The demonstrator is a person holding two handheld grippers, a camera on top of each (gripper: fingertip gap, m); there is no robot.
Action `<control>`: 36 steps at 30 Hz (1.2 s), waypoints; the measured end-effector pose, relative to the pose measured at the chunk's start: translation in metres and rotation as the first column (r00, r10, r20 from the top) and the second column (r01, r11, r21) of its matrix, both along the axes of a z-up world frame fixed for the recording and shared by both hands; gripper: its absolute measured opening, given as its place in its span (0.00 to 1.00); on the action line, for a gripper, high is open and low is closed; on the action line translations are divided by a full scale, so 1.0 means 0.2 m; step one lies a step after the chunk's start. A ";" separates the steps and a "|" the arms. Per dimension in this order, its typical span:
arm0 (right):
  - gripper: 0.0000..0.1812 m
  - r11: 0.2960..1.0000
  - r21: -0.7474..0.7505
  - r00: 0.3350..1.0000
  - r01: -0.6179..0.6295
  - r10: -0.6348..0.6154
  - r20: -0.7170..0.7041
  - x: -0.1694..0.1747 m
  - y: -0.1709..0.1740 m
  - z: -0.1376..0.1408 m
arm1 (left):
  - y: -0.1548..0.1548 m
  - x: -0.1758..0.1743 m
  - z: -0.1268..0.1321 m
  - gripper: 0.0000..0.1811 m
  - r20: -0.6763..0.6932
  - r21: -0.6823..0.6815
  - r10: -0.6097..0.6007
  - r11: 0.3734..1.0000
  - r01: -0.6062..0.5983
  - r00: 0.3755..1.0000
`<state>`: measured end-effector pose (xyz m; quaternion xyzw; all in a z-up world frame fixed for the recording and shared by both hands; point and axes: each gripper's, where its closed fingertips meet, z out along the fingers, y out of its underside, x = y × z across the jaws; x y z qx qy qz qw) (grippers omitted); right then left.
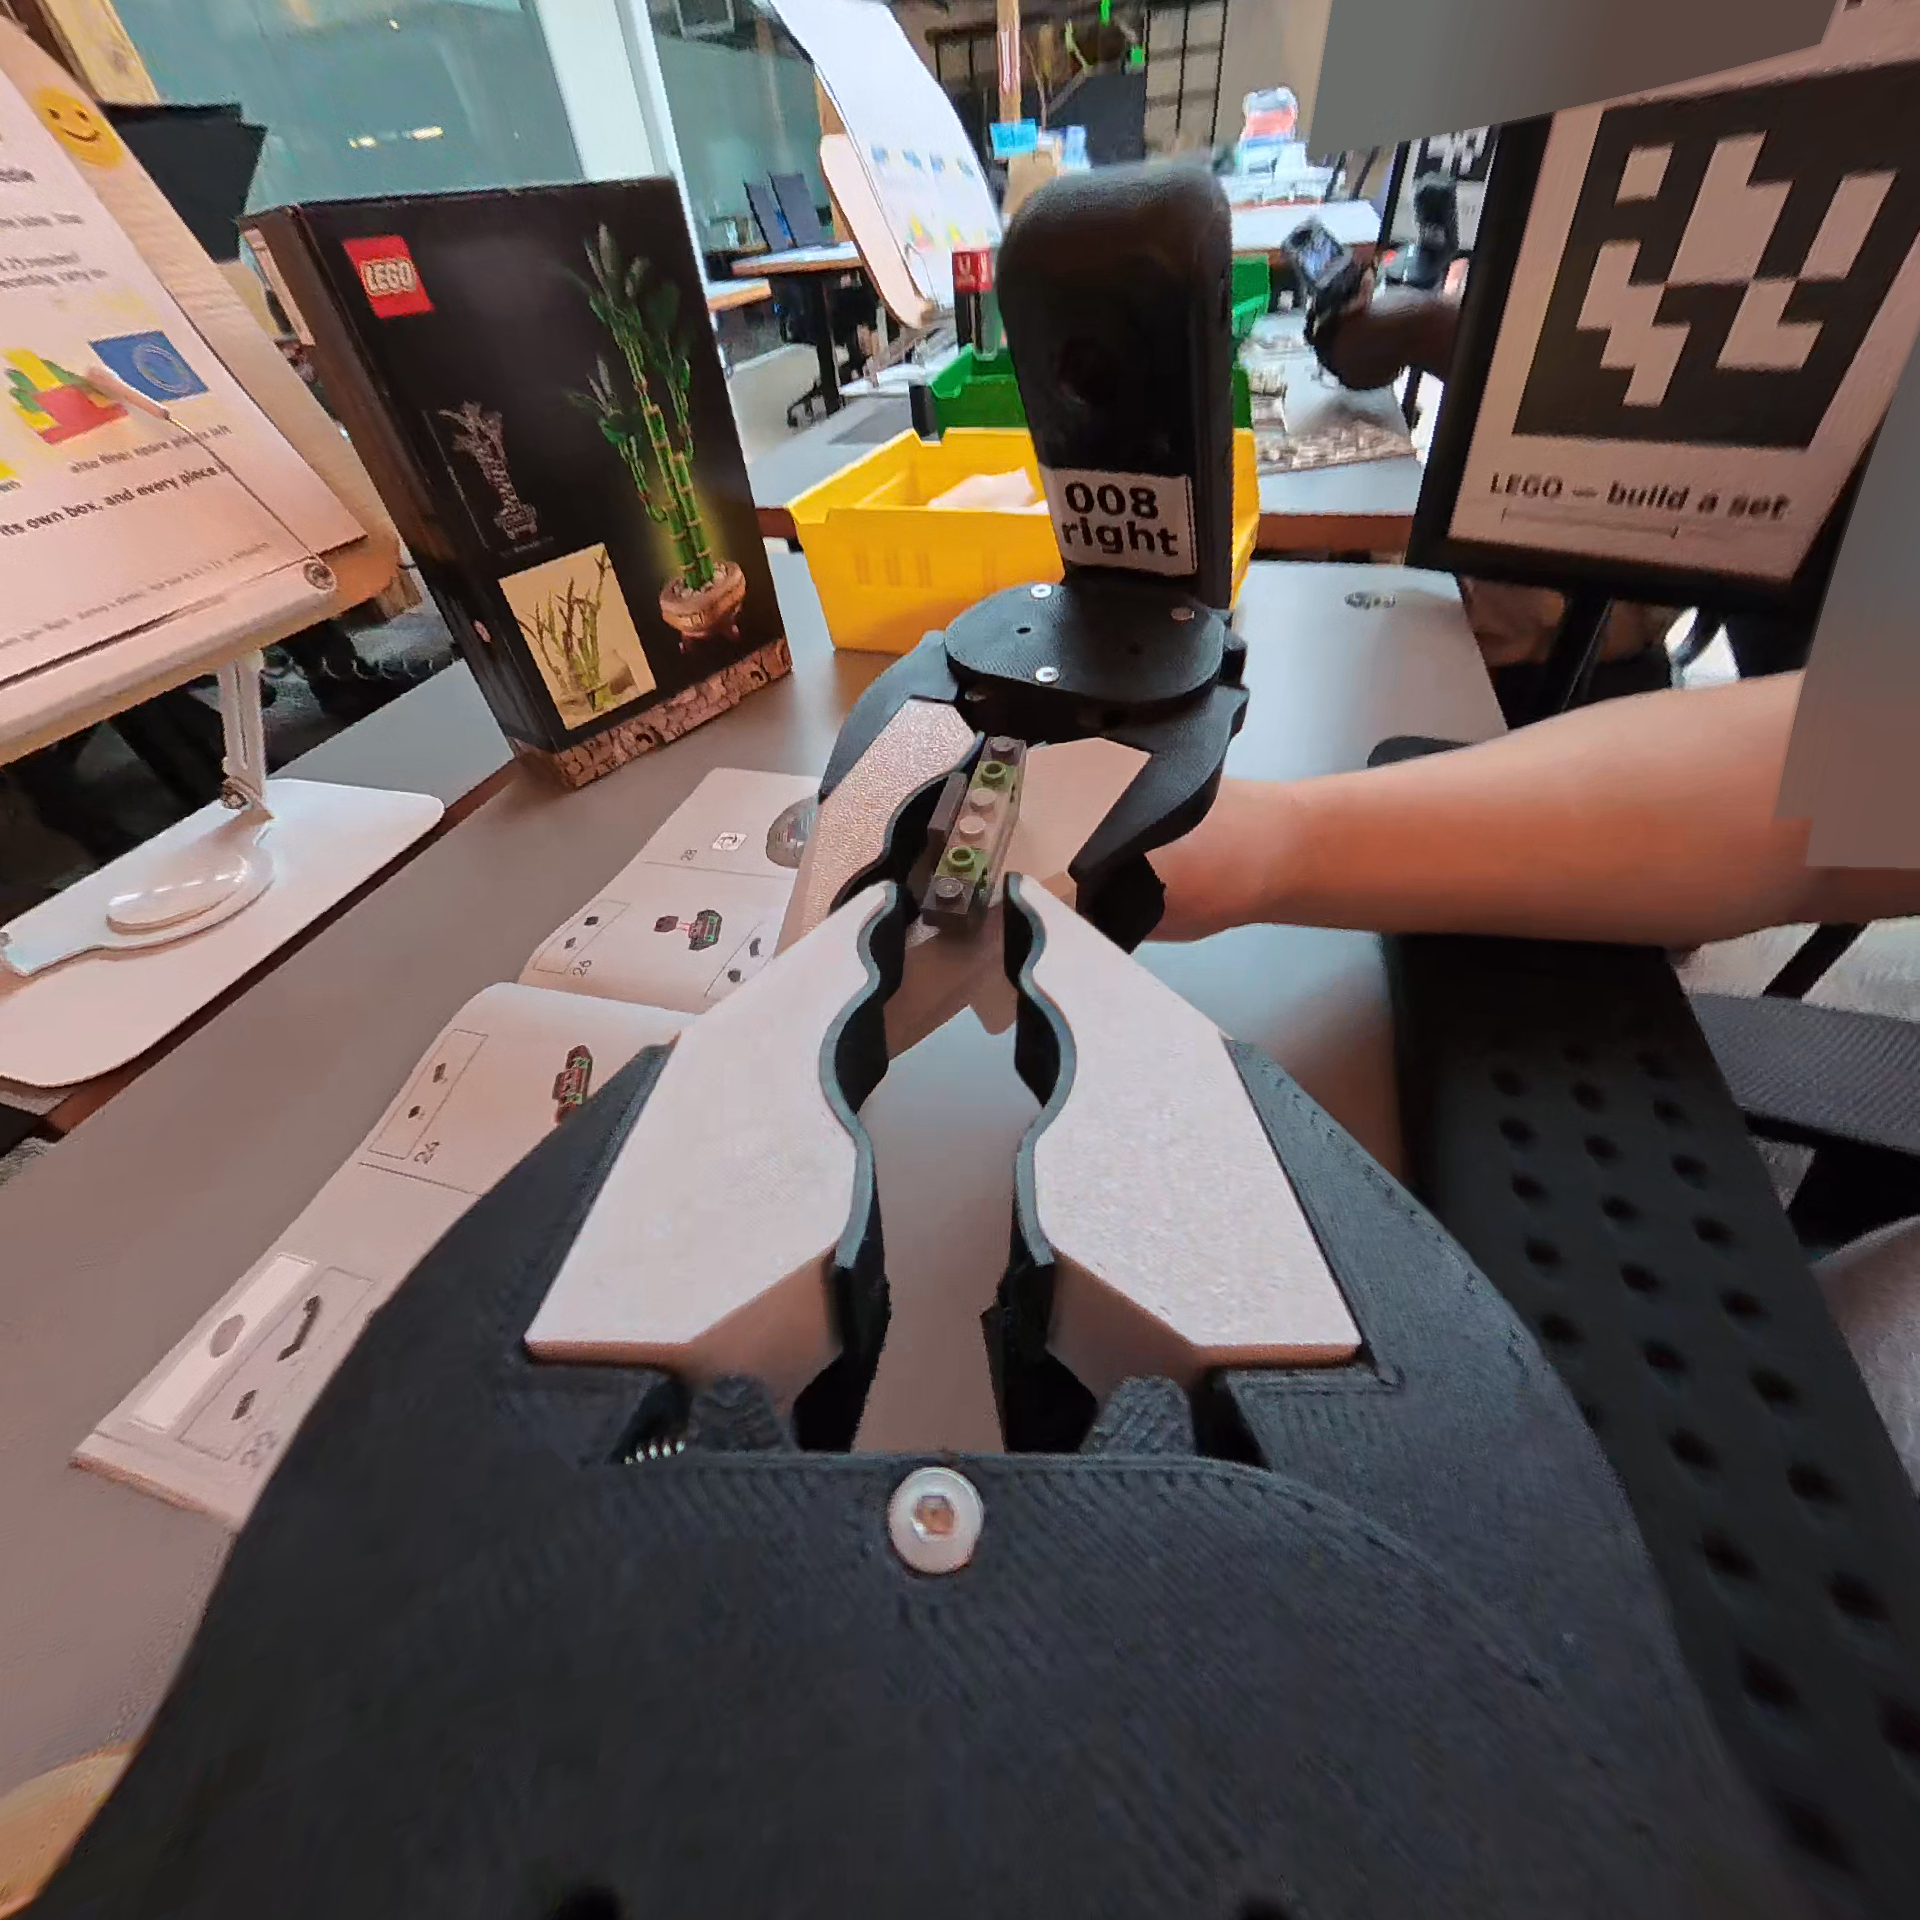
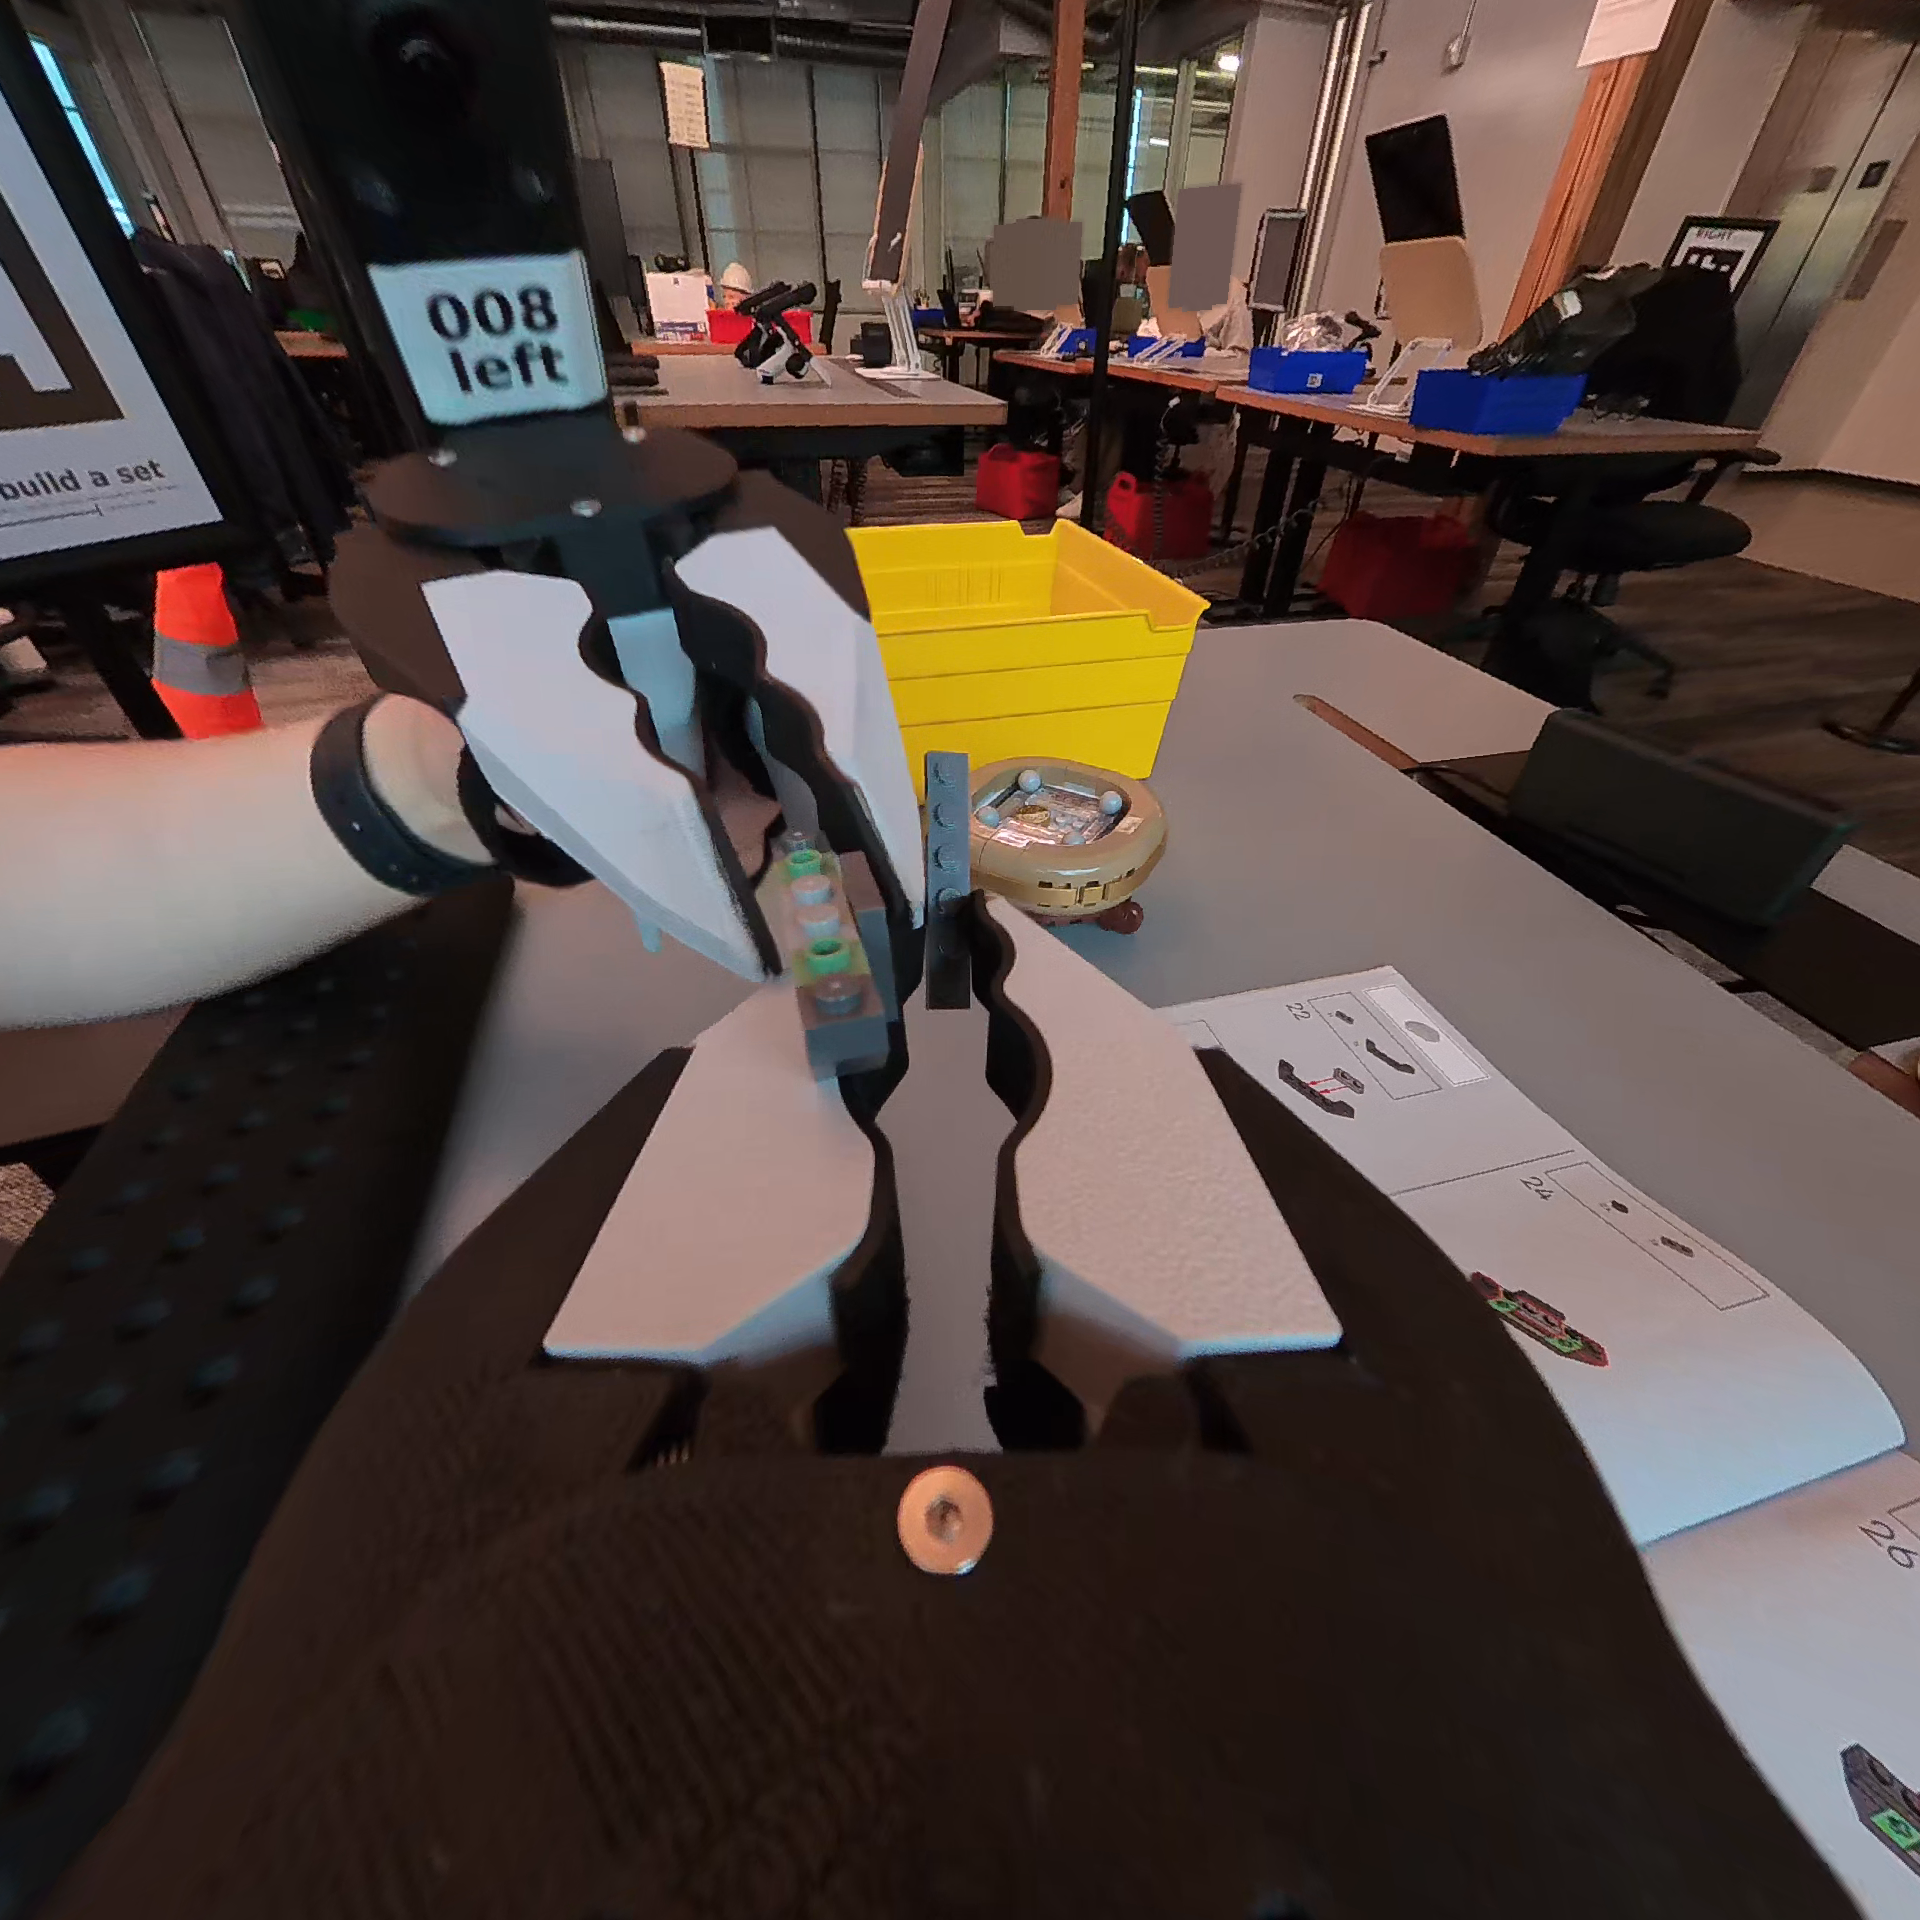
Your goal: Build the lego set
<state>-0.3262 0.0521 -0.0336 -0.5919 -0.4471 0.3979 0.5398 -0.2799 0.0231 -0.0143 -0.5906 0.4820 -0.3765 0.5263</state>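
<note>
Surface [image 2: 1351, 831], grey. Yellow bin [image 1: 914, 551]: pale contents, indistinct. Open booklet [image 2: 1558, 1247]. Round tan base [image 2: 1070, 842] beside bin. Left tongs [image 2: 836, 940] clamp brown-and-green brick strip [image 2: 831, 966], held aloft. Right tongs [image 2: 883, 977]: grip unclear; grey plate [image 2: 945, 883] touches one tip.

Both grippers are black printed plastic with a ribbed, layered grain. The left gripper [image 1: 940, 914] carries pale, flat-faced fingers [image 1: 727, 1132] edged in wavy black pads, with a silver hex screw [image 1: 934, 1519] at six o'clock below them. The right gripper [image 2: 940, 966] matches it, screw [image 2: 943, 1519] included. Each has a tall black handle on a round plate dotted with small screws, bearing a white label. A dark wristband [image 2: 358, 805], perhaps a watch strap, circles the left wrist; the forearms are unsleeved.
</note>
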 end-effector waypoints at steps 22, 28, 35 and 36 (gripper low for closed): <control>0.03 0.981 0.023 0.979 0.192 -0.193 0.071 0.19 0.22 -0.03 | -0.01 -0.04 0.05 0.03 0.185 0.028 -0.045 0.999 0.041 0.982; 0.03 0.992 0.052 0.970 -0.112 0.098 0.223 0.22 -0.01 0.31 | 0.04 -0.21 -0.03 0.03 0.076 -0.022 0.003 1.000 -0.001 0.997; 0.04 0.960 0.066 0.634 -0.271 0.126 0.763 0.06 -0.12 0.16 | 0.01 -0.20 -0.03 0.03 0.026 -0.017 -0.011 1.000 0.012 1.000; 0.04 0.958 0.066 0.603 -0.278 0.121 0.789 0.06 -0.12 0.14 | 0.00 -0.21 -0.03 0.03 0.034 -0.024 -0.015 1.000 0.016 0.999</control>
